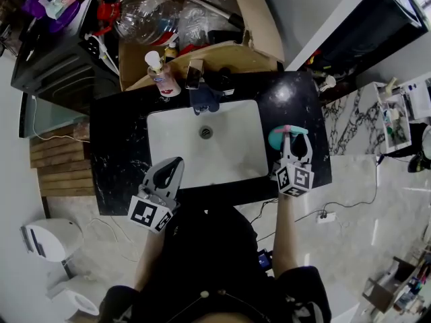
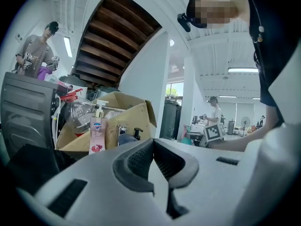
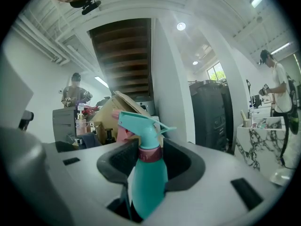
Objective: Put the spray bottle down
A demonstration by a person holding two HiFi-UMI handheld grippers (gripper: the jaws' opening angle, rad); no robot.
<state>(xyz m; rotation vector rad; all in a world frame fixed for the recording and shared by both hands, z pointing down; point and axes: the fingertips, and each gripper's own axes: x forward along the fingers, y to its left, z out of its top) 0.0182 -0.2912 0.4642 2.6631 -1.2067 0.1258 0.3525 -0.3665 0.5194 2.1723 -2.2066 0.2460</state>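
Note:
A teal spray bottle [image 1: 287, 133] [image 3: 148, 171] with a dark red collar stands upright between the jaws of my right gripper [image 1: 294, 142] [image 3: 150, 155]. The pads press on its neck and shoulders, so the gripper is shut on it. In the head view the bottle is over the black counter [image 1: 114, 147], just right of the white sink [image 1: 168, 143]. Whether its base touches the counter is hidden. My left gripper [image 1: 177, 164] [image 2: 153, 143] is at the sink's front left corner, shut, with nothing between its pads.
At the back of the counter stand a pink pump soap bottle [image 1: 161, 77] [image 2: 98, 133], a faucet [image 1: 195, 74] and a dark blue cloth [image 1: 204, 99]. Behind them a cardboard box [image 1: 264, 29] holds plastic bottles. Other people stand in the background.

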